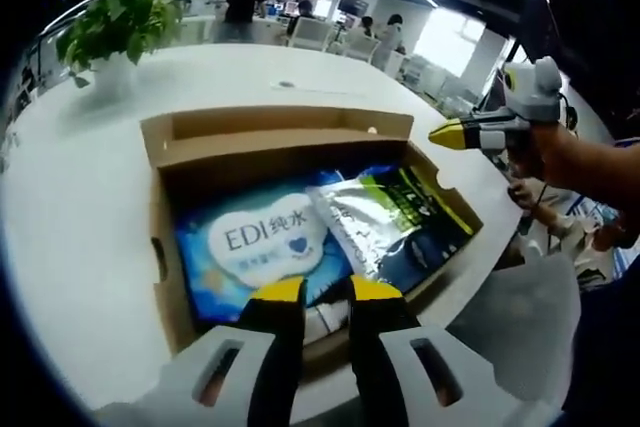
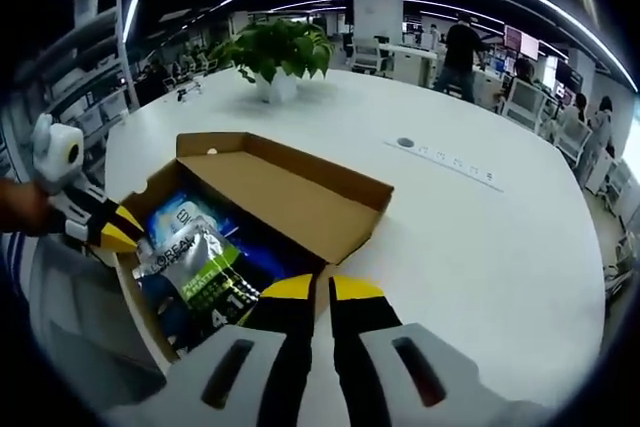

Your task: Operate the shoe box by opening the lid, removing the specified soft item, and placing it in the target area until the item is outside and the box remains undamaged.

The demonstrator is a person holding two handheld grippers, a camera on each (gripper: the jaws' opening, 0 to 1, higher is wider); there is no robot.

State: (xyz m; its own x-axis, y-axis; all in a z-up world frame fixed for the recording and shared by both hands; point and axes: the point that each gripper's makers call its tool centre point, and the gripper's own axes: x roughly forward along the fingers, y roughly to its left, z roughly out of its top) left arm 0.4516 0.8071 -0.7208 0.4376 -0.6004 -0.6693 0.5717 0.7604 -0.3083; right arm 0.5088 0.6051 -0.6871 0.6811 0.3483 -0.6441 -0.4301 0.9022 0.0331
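Note:
A brown cardboard shoe box [image 1: 160, 247] stands open on the white table, its lid [image 1: 280, 125] folded back. Inside lie a blue and white soft pack marked EDI [image 1: 255, 242] and, overlapping it on the right, a silver and green pouch [image 1: 375, 222]. My left gripper [image 1: 325, 290] hovers over the box's near edge, its jaws a little apart and holding nothing. The right gripper [image 1: 448, 134] hangs off the box's right corner. In the right gripper view the box [image 2: 290, 197], blue pack [image 2: 170, 217] and pouch [image 2: 195, 272] lie ahead of my right gripper [image 2: 322, 289], whose jaws are together and hold nothing. The left gripper [image 2: 120, 229] sits at the box's left side.
A potted plant [image 1: 120, 22] [image 2: 275, 52] stands on the far part of the table. A round cable port [image 2: 405, 143] is set in the tabletop [image 2: 480, 247]. A person's arm [image 1: 590, 162] holds the right gripper. Chairs, desks and people are in the background.

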